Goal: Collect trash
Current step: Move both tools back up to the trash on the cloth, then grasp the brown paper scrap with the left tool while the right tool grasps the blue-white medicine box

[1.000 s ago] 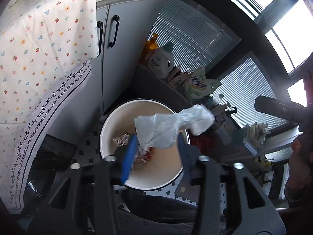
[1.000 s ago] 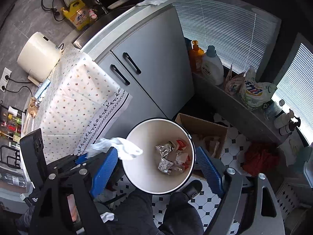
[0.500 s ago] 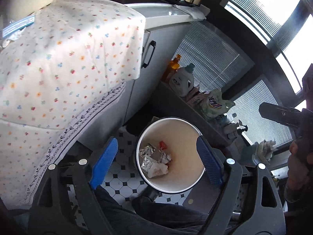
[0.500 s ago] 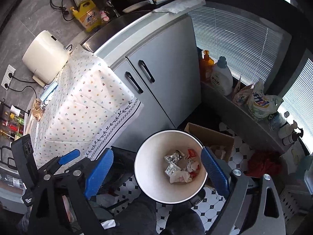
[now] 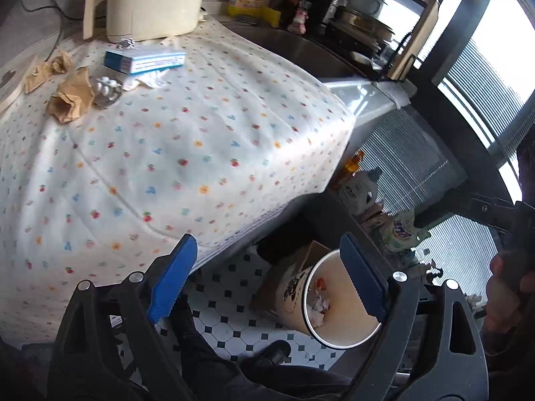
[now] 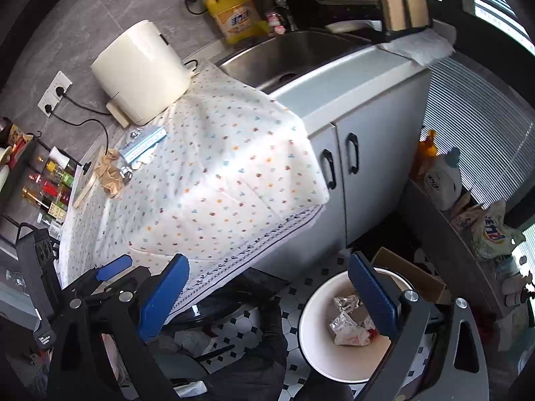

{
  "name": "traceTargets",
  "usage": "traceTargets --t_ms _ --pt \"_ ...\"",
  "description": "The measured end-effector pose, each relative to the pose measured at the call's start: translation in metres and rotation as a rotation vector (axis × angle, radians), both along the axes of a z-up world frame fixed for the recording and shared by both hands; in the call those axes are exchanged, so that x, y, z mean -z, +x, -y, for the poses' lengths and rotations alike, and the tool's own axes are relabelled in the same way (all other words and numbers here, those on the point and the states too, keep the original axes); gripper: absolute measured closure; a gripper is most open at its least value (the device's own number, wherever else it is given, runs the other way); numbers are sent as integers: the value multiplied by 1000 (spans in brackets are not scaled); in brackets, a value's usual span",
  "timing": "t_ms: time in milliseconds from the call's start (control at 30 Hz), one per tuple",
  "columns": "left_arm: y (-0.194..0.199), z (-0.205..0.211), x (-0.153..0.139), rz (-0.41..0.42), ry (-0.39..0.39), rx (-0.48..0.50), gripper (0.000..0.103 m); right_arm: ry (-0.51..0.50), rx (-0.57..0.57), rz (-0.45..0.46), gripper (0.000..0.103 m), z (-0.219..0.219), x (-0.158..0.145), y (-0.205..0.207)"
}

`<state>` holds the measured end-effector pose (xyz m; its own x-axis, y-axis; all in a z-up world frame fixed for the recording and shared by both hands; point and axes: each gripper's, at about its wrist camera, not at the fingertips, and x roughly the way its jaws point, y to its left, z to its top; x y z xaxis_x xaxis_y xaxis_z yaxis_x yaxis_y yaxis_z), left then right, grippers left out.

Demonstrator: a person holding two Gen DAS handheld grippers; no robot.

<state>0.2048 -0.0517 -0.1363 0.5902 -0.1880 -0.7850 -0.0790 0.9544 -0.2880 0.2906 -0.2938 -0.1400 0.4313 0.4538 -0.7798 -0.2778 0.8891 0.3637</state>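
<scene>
Left gripper (image 5: 267,280): jaws wide apart, just been opening, nothing between them.
Right gripper (image 6: 271,295): jaws wide apart, just been opening, nothing between them.
Trash bin (image 6: 312,341): on the floor, wrappers (image 6: 349,329) inside.
Left view only: brown paper (image 5: 72,97) up close on the cloth (image 5: 207,140).
Right view only: sink (image 6: 294,53), cupboard doors (image 6: 364,167).

Broad middle of flowered cloth (image 5: 207,140) lying bare, giving open passage. Far-left corner crowding: crumpled brown paper (image 5: 72,98), blue box (image 5: 143,60), cream appliance (image 5: 150,0) standing behind. Sink (image 6: 294,53) opening beyond cloth. Below, bin (image 6: 314,330) mouth gaping unobstructed; cardboard box (image 6: 411,274) seemingly touching behind it.
</scene>
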Motion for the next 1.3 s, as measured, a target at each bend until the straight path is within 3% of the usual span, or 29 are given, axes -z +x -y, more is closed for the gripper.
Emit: traceTargets --t_ms 400,700,933,1300 --pt "2 -112 -31 95 6 -191 11 -1 -141 62 8 -113 -34 26" --pt "16 -174 -37 124 21 -234 11 -6 -177 84 8 -182 -43 43" --pt "38 -209 -31 134 0 -215 11 -16 -157 93 8 -216 -43 57" --pt "93 -228 3 90 -22 -83 11 -38 -55 71 8 -239 -27 65"
